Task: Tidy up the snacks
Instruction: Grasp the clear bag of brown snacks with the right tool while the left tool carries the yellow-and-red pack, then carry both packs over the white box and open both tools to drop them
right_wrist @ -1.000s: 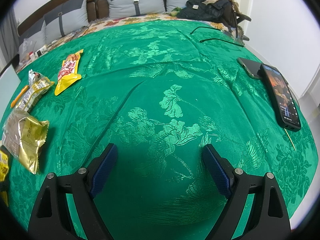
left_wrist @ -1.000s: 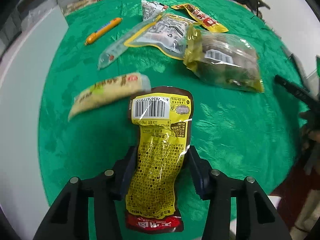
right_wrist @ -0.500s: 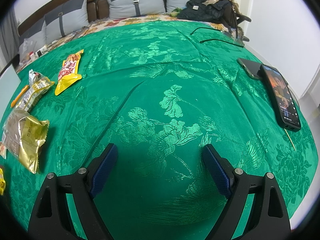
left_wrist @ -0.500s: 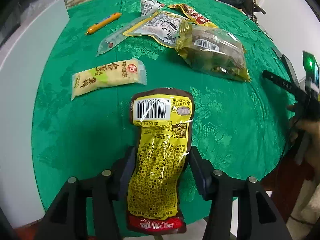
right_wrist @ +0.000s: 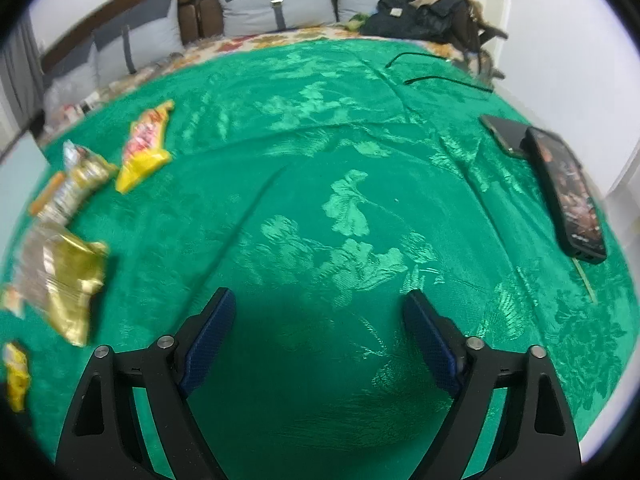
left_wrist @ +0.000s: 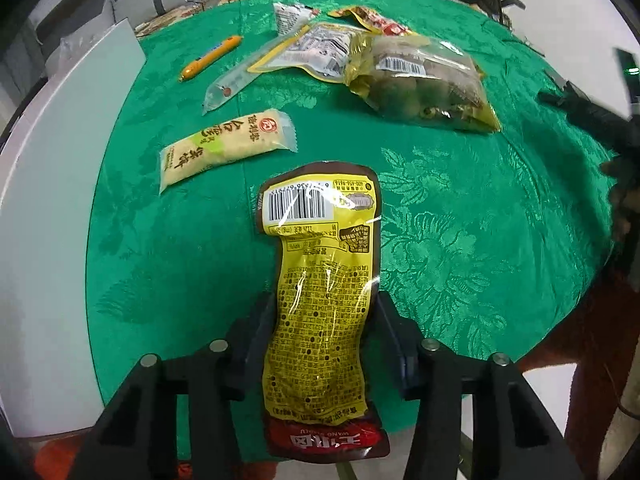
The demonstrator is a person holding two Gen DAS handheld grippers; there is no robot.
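Carrying a yellow-and-brown plastic snack pouch (left_wrist: 320, 304), the closing left claw (left_wrist: 320, 332) grips it, lower centre of frame, above the green bench (left_wrist: 460, 220); next it needs placing. Right claw (right_wrist: 320, 340) gapes empty.

Home living room, sofa (right_wrist: 168, 28) with grey cushions (right_wrist: 276, 2), green-clothed table (right_wrist: 320, 168)

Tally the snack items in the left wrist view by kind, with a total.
Flat printed pouches: 4 (yellow-brown pouch in the closing left gripper, white-label pouch, red-yellow pouch, small white packet)
Bulky clear bag: 1
Cream bar: 1
Sausage sticks: 2 (orange, clear-wrapped)
Total: 8
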